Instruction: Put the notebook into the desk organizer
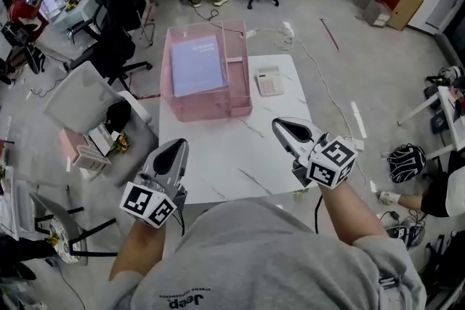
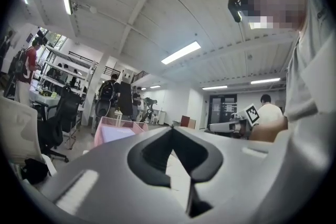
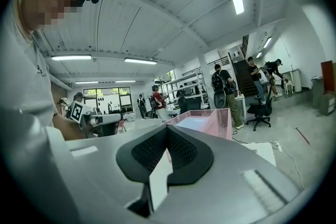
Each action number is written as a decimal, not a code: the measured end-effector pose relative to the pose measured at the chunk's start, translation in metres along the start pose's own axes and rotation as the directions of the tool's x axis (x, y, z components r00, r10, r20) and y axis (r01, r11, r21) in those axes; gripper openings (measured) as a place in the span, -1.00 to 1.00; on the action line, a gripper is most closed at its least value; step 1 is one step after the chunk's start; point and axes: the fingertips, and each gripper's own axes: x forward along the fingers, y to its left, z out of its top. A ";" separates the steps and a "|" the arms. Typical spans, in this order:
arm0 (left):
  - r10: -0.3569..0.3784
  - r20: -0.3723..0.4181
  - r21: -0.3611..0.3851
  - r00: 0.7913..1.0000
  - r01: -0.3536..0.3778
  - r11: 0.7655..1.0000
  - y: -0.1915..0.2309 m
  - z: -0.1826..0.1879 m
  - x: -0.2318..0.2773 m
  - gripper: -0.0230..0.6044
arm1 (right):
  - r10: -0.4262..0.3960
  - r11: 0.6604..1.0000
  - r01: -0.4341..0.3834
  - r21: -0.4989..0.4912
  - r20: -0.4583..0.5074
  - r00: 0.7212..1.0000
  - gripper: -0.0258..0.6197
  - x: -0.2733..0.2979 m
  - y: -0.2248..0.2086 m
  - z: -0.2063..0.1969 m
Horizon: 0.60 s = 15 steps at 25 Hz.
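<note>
The right gripper (image 1: 280, 125) has its jaws pressed together and holds nothing; in the right gripper view only the white table shows through the small gap under the closed tips. The left gripper (image 1: 177, 146) is the same, with jaws together and empty.

Both grippers are held close to the person's body, over the near edge of the table (image 1: 240, 156), one at each side. They point forward and a little inward, toward the organizer (image 1: 207, 111). The forearms come out from the grey sleeves, bent at the elbow and low.

The organizer, a pink tray, stands at the far end of the table, well apart from both grippers. The notebook (image 1: 197, 66) lies flat inside its large compartment; the narrow compartment at the right looks empty. A calculator (image 1: 269, 83) lies just beside the organizer on the right.

I judge that the task is finished, because the notebook is in place and no tool touches it. The next move calls for no grip, only that the grippers keep away from the tray.
</note>
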 end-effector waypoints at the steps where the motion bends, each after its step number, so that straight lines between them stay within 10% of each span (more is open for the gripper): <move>1: -0.002 0.002 0.000 1.000 0.002 1.000 0.003 0.001 -0.001 -0.75 | -0.002 1.000 0.002 -0.007 0.002 1.000 -0.92 0.003 0.002 0.002; 15: -0.004 0.004 -0.023 1.000 0.004 1.000 0.001 -0.004 -0.008 -0.75 | -0.021 0.999 0.021 -0.027 -0.006 1.000 -0.92 0.006 0.004 -0.002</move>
